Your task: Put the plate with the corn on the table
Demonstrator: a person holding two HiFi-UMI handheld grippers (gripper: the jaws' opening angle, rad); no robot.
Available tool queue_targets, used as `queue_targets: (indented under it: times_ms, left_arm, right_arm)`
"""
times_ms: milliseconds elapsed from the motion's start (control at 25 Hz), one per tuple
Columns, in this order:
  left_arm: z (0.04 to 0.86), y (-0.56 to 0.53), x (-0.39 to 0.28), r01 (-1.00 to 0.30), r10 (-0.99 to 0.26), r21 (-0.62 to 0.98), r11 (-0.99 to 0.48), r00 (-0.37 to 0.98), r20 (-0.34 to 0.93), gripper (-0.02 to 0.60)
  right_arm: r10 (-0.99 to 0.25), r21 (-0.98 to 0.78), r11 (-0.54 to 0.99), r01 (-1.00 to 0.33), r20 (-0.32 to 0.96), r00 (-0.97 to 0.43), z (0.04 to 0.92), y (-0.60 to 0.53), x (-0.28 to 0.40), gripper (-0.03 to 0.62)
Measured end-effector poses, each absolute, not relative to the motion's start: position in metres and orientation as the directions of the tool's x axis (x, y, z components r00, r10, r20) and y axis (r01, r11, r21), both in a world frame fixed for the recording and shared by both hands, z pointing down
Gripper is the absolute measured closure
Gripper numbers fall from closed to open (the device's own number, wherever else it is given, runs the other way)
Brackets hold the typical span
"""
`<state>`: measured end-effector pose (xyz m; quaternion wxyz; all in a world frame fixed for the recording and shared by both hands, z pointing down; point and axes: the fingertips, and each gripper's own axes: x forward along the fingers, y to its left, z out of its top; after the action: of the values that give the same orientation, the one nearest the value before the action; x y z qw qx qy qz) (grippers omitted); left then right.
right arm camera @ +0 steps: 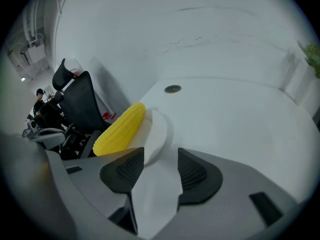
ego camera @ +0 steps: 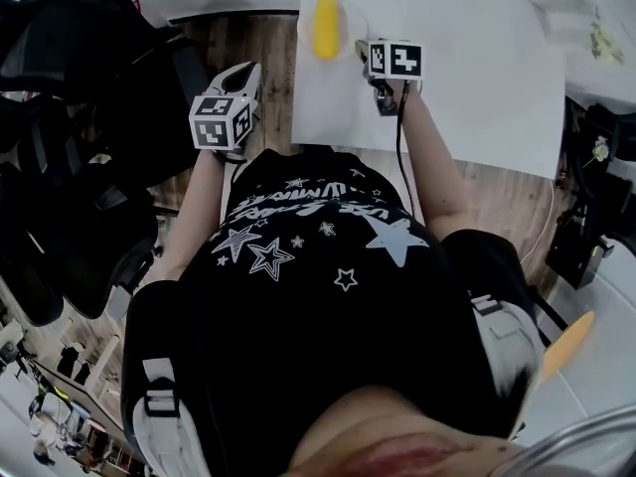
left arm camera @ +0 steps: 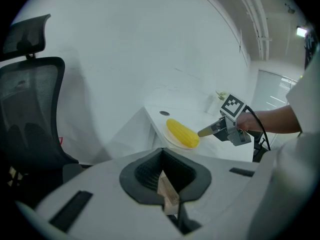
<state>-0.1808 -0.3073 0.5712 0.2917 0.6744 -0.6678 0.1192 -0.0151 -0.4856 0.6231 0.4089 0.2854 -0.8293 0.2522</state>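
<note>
A yellow corn cob (ego camera: 325, 26) lies on a white plate (ego camera: 352, 20) at the left edge of the white table (ego camera: 467, 68). My right gripper (ego camera: 364, 48) is over the table, just right of the plate. In the right gripper view its jaws stand open, with the plate's rim (right arm camera: 159, 131) right at their tips and the corn (right arm camera: 120, 129) beyond. The left gripper view shows the corn (left arm camera: 182, 133), the plate (left arm camera: 170, 140) and the right gripper (left arm camera: 201, 132) tip at the rim. My left gripper (ego camera: 246, 73) hangs off the table over the floor, shut and empty (left arm camera: 162, 171).
Black office chairs (ego camera: 89, 117) crowd the floor on the left, and one (left arm camera: 30, 114) stands close to the left gripper. A round cable hole (right arm camera: 173, 89) sits in the table behind the plate. A small plant (ego camera: 601, 40) stands far right.
</note>
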Motion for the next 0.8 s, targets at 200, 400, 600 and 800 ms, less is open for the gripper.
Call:
queue_targets:
  times_ms: [200, 400, 600, 800]
  left_arm:
    - [0.563, -0.292, -0.186, -0.971, -0.845, 0.238, 0.03, 0.102, 0.525, 0.577]
    - [0.548, -0.266, -0.194, -0.97, -0.863, 0.241, -0.01, 0.13, 0.488, 0.577]
    - [0.531, -0.236, -0.197, -0.97, -0.873, 0.24, -0.041, 0.152, 0.463, 0.577]
    - [0.525, -0.203, -0.204, -0.968, -0.88, 0.248, -0.037, 0.149, 0.45, 0.577]
  right_arm:
    - [-0.341, -0.184, 0.67, -0.719, 0.785, -0.518, 0.604, -0.475, -0.006, 0.391]
    - [-0.409, -0.177, 0.623, -0.762, 0.757, -0.51, 0.585, -0.446, -0.002, 0.426]
    - [-0.452, -0.183, 0.596, -0.782, 0.728, -0.515, 0.567, -0.408, -0.002, 0.441]
    - [-0.486, -0.166, 0.592, -0.789, 0.707, -0.514, 0.555, -0.376, -0.005, 0.492]
